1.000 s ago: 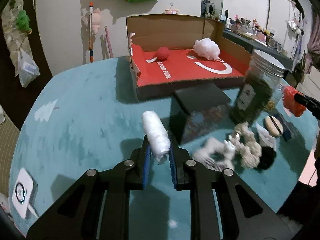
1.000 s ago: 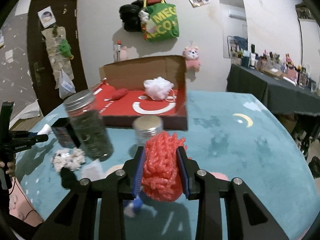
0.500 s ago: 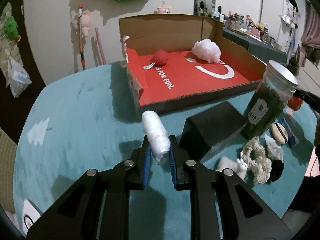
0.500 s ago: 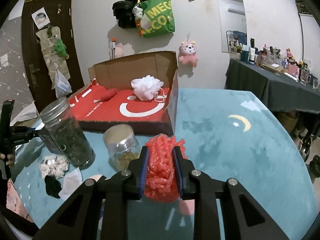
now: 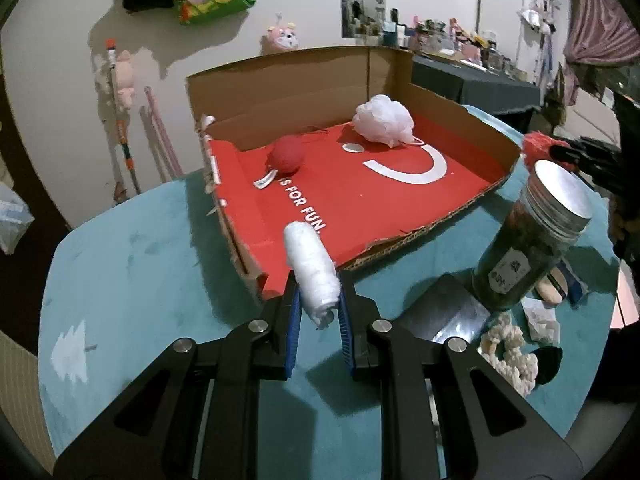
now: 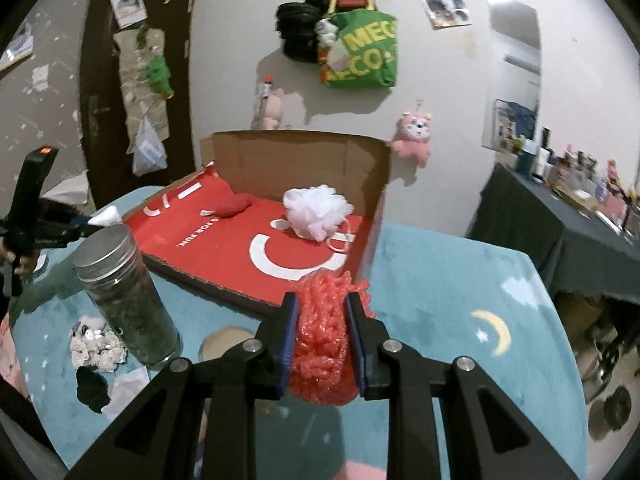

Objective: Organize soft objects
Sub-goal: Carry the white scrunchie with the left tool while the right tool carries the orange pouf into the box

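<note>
While clamped on white fluffy roll (image 5: 312,276), left claw (image 5: 317,312) at near-left corner of red-lined cardboard box (image 5: 472,128); roll's long axis points straight in. Right claw (image 6: 322,340) squeezing red knobbly sponge (image 6: 324,344), box just beyond, far-left. Left nearer.

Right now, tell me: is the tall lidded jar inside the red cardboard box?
No. The jar stands on the teal tabletop outside the box, near its front edge.

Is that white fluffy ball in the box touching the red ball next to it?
Apart. The left wrist view shows the white puff and the red ball with a bare strip of the cardboard box's red floor between them; the right wrist view agrees.
</note>
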